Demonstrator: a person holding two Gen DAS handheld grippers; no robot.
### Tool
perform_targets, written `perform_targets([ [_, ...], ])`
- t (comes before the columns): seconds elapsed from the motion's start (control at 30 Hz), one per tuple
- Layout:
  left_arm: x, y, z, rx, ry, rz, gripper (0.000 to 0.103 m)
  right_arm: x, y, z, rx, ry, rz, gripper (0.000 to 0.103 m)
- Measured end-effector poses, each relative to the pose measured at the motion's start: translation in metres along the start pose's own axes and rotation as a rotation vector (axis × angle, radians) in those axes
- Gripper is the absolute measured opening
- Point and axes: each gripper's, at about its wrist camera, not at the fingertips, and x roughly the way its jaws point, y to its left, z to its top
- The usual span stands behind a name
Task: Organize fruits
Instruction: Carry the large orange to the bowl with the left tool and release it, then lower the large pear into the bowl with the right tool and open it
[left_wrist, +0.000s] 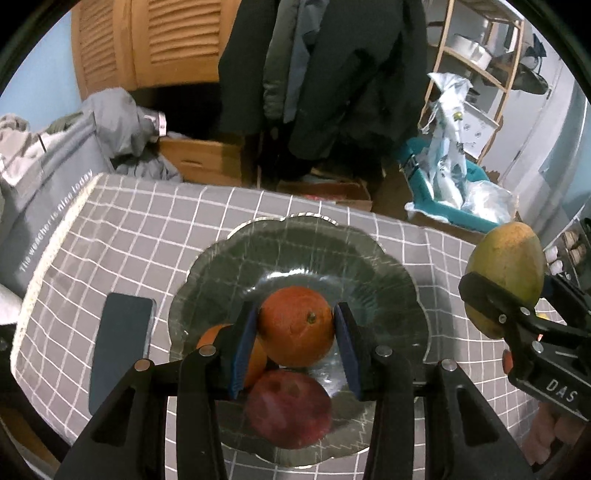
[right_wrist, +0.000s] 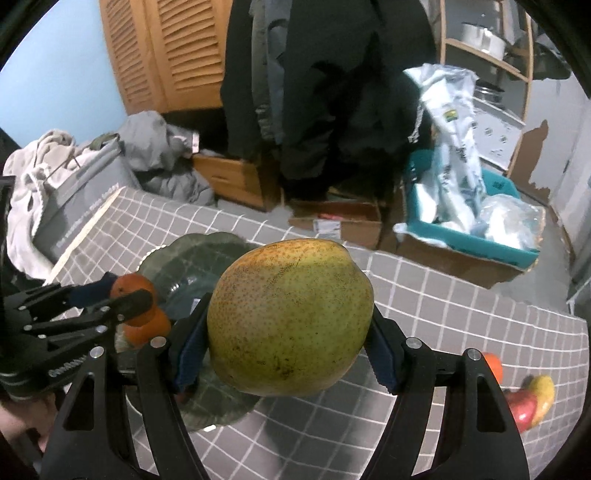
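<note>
Over the glass plate (left_wrist: 388, 266), left gripper (left_wrist: 297, 334) fingers clamp an orange (left_wrist: 295, 326); right gripper (right_wrist: 290, 341) fingers clamp a mango (right_wrist: 290, 317).

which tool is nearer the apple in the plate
Left. The left tool holds an orange directly above the apple; the right tool holds a mango off beside the plate.

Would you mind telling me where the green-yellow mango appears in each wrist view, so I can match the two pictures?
Left wrist view: the mango sits at the far right edge, clamped in the right gripper.
Right wrist view: the mango fills the centre, between the fingers.
Shared landmark: the glass plate.
</note>
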Motion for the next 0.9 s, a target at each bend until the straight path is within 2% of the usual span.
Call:
perform_targets([
  [0.3, 0.030, 0.004, -0.009, -0.014, 0.085, 0.009, 0.043, 0.022, 0.008, -0.003, -0.001, 0.046, 0.021, 0.074],
  [0.33, 0.030, 0.004, -0.009, -0.018, 0.085, 0.008, 0.045, 0.024, 0.008, -0.003, -0.001, 0.049, 0.022, 0.074],
  [0.4, 0.030, 0.005, -0.008, -0.020, 0.083, 0.006, 0.055, 0.027, 0.008, -0.003, -0.003, 0.055, 0.022, 0.074],
  [0.47, 0.028, 0.005, -0.007, -0.018, 0.073, 0.019, 0.070, 0.028, 0.008, -0.003, -0.004, 0.059, 0.024, 0.074],
  [0.73, 0.013, 0.024, -0.007, -0.069, 0.058, 0.074, 0.077, 0.040, 0.017, -0.004, -0.023, 0.085, 0.035, 0.074],
  [0.9, 0.006, 0.040, -0.009, -0.101, 0.059, 0.102, 0.078, 0.050, 0.028, -0.007, -0.053, 0.118, 0.046, 0.074],
])
